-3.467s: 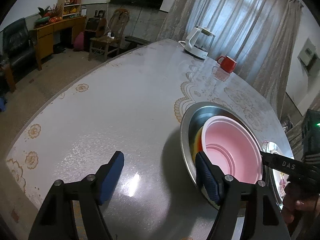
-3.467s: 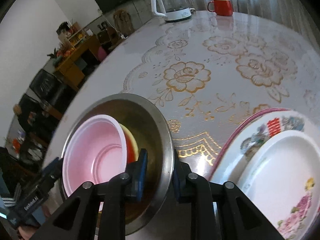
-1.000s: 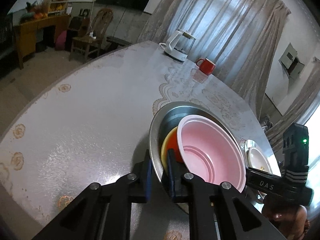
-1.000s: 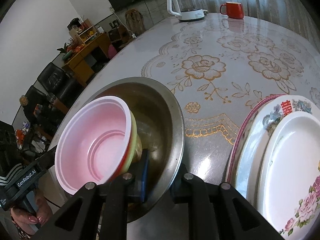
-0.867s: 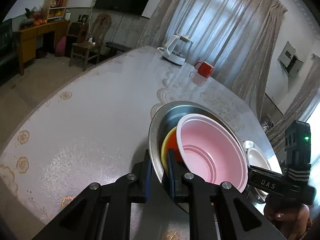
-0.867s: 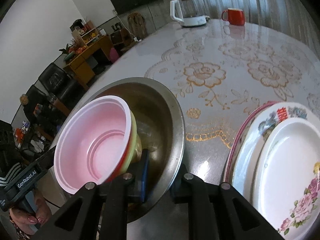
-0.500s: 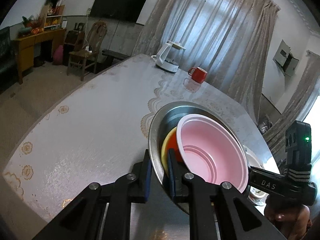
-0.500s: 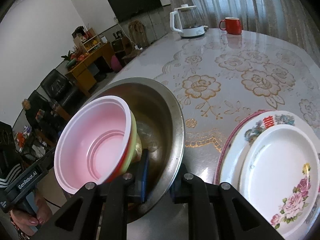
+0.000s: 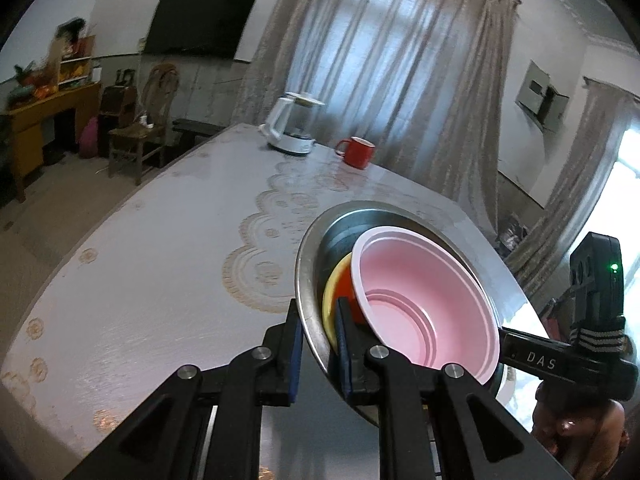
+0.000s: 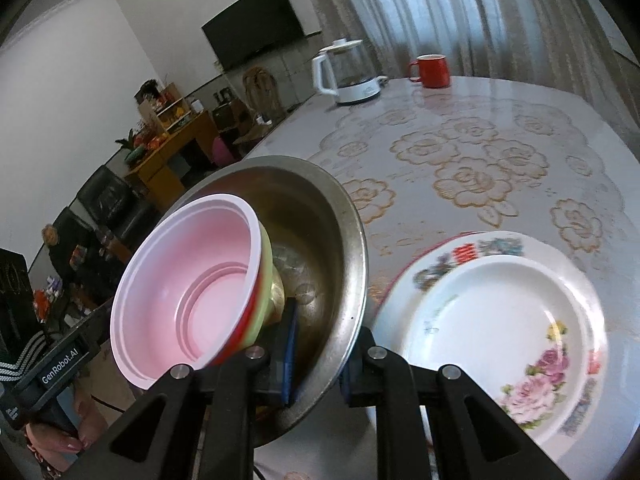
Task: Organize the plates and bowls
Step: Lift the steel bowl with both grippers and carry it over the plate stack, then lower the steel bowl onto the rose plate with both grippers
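Steel basin point(image 9: 310, 248) held clear of the patterned table point(image 9: 160, 248), tilted, with a pink bowl point(image 9: 424, 304) nested in yellow and red bowls point(image 9: 334, 288) inside it. Left gripper point(image 9: 318, 344) is clamped on the basin's left rim, one finger inside and one outside; right gripper point(image 10: 320, 354) is clamped likewise on the opposite rim. To the right, a white floral plate point(image 10: 500, 332) lies on a larger decorated plate point(image 10: 472, 254). Far on the table: kettle point(image 10: 348, 74) and red mug point(image 10: 432, 66)
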